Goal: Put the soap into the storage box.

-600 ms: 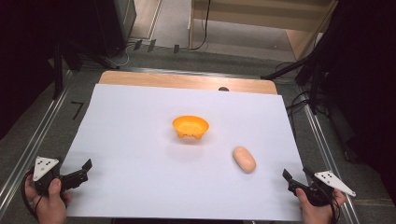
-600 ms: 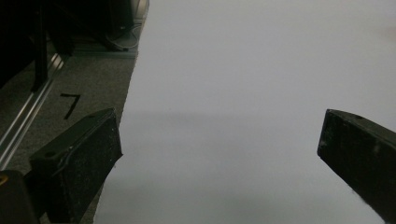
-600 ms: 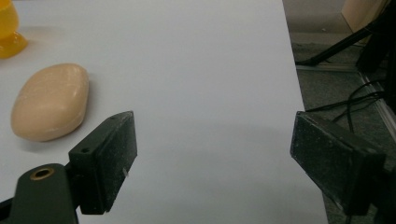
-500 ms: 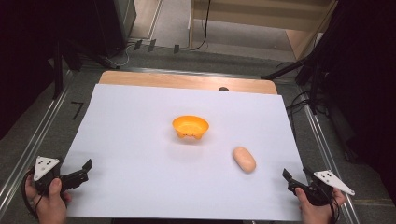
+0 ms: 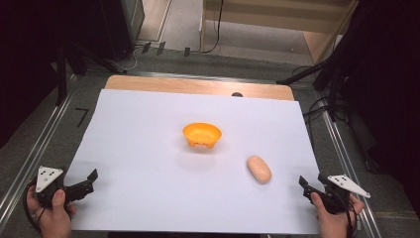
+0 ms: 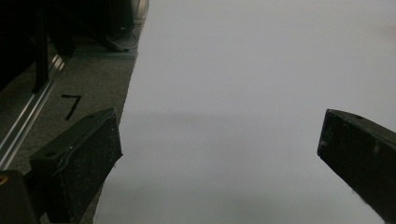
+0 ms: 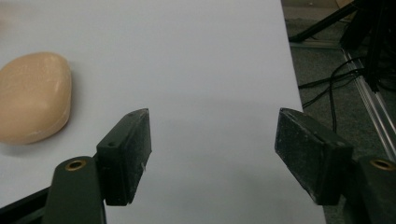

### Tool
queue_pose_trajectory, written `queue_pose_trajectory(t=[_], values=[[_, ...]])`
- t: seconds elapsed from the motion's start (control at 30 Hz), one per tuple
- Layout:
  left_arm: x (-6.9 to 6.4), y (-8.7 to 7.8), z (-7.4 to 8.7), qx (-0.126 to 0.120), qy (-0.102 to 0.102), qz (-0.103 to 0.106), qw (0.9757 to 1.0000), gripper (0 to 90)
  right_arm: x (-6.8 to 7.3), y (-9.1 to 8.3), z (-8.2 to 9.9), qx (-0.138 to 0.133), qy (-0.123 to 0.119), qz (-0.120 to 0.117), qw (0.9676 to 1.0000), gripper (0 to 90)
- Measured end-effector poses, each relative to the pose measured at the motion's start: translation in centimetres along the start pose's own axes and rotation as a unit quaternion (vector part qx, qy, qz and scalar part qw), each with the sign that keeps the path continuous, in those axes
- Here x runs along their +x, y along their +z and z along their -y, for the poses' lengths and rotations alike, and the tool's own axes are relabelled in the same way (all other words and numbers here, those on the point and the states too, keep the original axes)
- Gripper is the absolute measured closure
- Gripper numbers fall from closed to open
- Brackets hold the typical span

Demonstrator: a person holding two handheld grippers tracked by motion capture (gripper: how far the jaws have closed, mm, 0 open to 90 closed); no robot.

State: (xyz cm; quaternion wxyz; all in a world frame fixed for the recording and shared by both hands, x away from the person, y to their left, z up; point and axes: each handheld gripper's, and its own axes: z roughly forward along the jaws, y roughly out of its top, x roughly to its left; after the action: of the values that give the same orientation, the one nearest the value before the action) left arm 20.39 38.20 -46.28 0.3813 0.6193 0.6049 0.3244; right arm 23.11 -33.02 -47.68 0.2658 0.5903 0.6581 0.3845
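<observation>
left tool (image 6: pixel 219 154) jaws wide apart, nothing between; white sheet (image 6: pixel 261 70) ahead, grey floor (image 6: pixel 93 79) at left.

Bowl (image 5: pixel 201 135) mid-sheet (image 5: pixel 148 148), bread roll (image 5: pixel 259 169) nearer and right (well apart), both on sheet

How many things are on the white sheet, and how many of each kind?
Bowl, orange: 1
Bread roll, tan: 1
Total: 2
</observation>
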Motion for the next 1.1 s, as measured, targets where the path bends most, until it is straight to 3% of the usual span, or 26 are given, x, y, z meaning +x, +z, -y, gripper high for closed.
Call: queue_pose_trajectory(t=[0.03, 0.07, 0.13, 0.23, 0.4, 0.43, 0.47, 0.53, 0.57, 0.67, 0.7, 0.83, 1.1], values=[[0.0, 0.0, 0.0, 0.000, 0.000, 0.000, 1.0000, 0.0, 0.5, 0.1, -0.3, 0.013, -0.015, -0.004, 0.9998, 35.3], [0.0, 0.0, 0.0, 0.000, -0.002, 0.000, 1.0000, 0.0, 0.5, 0.1, -0.3, 0.013, -0.015, -0.004, 0.9998, 35.3], [0.0, 0.0, 0.0, 0.000, -0.003, 0.001, 1.0000, 0.0, 0.8, 0.2, -0.7, 0.028, -0.034, -0.021, 0.9988, 39.2], [0.0, 0.1, 0.0, 0.001, -0.004, 0.002, 1.0000, 0.0, 1.1, 0.7, -1.3, 0.051, -0.060, -0.028, 0.9965, 42.7], [0.0, 0.1, -0.1, 0.005, -0.002, 0.004, 1.0000, 0.0, 1.1, 1.3, -1.7, 0.065, -0.072, -0.035, 0.9946, 44.0], [0.0, 0.1, -0.1, 0.006, -0.001, 0.004, 1.0000, 0.0, 1.3, 1.6, -2.0, 0.093, -0.073, -0.039, 0.9922, 45.4], [0.0, 0.1, -0.1, 0.006, -0.001, 0.004, 1.0000, 0.0, 1.3, 1.6, -2.0, 0.093, -0.073, -0.039, 0.9922, 45.4], [0.0, 0.1, -0.1, 0.006, -0.001, 0.004, 1.0000, 0.1, 1.5, 2.1, -2.6, 0.127, -0.081, -0.042, 0.9876, 43.6], [0.0, 0.1, 0.0, 0.006, -0.001, 0.005, 1.0000, 0.1, 1.5, 2.1, -2.6, 0.127, -0.081, -0.042, 0.9876, 43.6], [0.0, 0.1, -0.1, 0.007, -0.001, 0.006, 1.0000, 0.1, 1.9, 2.6, -3.0, 0.158, -0.076, -0.053, 0.9831, 41.3], [0.0, 0.1, -0.1, 0.008, 0.000, 0.006, 1.0000, 0.1, 2.2, 2.9, -3.3, 0.173, -0.073, -0.056, 0.9807, 36.9], [0.0, 0.1, -0.1, 0.008, 0.000, 0.007, 0.9999, 0.0, 2.7, 3.1, -3.7, 0.178, -0.076, -0.046, 0.9800, 33.3], [0.0, 0.2, -0.1, 0.007, 0.002, 0.006, 0.9999, 0.0, 4.2, 3.5, -5.1, 0.201, -0.101, -0.038, 0.9736, 31.9]])
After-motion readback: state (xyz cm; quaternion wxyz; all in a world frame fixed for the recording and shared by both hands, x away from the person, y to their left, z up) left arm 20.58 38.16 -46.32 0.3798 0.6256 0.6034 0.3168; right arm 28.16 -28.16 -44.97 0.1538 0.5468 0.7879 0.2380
